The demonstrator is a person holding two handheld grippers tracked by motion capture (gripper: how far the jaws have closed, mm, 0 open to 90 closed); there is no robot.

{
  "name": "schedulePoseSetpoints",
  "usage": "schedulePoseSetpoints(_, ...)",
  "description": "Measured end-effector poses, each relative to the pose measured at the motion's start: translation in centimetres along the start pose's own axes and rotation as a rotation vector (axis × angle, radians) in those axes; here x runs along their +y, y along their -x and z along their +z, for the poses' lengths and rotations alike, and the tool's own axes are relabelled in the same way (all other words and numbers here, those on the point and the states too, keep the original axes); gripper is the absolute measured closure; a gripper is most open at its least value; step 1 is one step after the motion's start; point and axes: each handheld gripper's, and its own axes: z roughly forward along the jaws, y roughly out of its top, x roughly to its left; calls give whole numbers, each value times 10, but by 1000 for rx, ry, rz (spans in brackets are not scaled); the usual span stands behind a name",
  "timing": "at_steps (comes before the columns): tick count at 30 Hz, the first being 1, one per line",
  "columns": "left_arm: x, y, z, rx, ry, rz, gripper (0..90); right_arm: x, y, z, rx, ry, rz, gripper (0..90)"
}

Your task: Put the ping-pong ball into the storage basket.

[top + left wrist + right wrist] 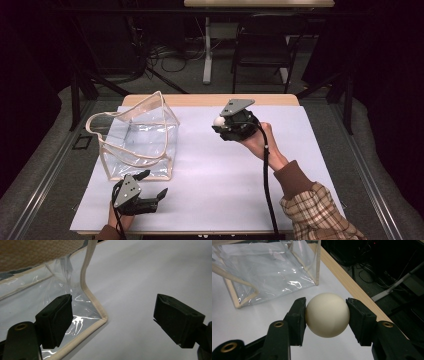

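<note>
while raised over table, white ball point(327, 315) clamped between right tongs point(326, 316)

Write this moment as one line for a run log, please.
right gripper: shut on ball, raised over table | left gripper: open, at bag corner | ball: not yet in bag
</note>
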Motion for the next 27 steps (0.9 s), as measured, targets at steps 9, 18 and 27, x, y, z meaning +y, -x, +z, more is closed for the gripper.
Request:
schedulePoseSetpoints(9, 0, 0, 0, -1, 0, 0, 159, 11, 0, 3, 7, 9, -15, 511)
schedulePoseSetpoints(18, 0, 0, 0, -1, 1, 0, 159, 21, -3, 8, 19, 11, -34, 511)
schedulePoseSetpoints(27, 0, 0, 0, 0, 2, -1, 159, 29, -4, 14, 23, 7, -48, 511)
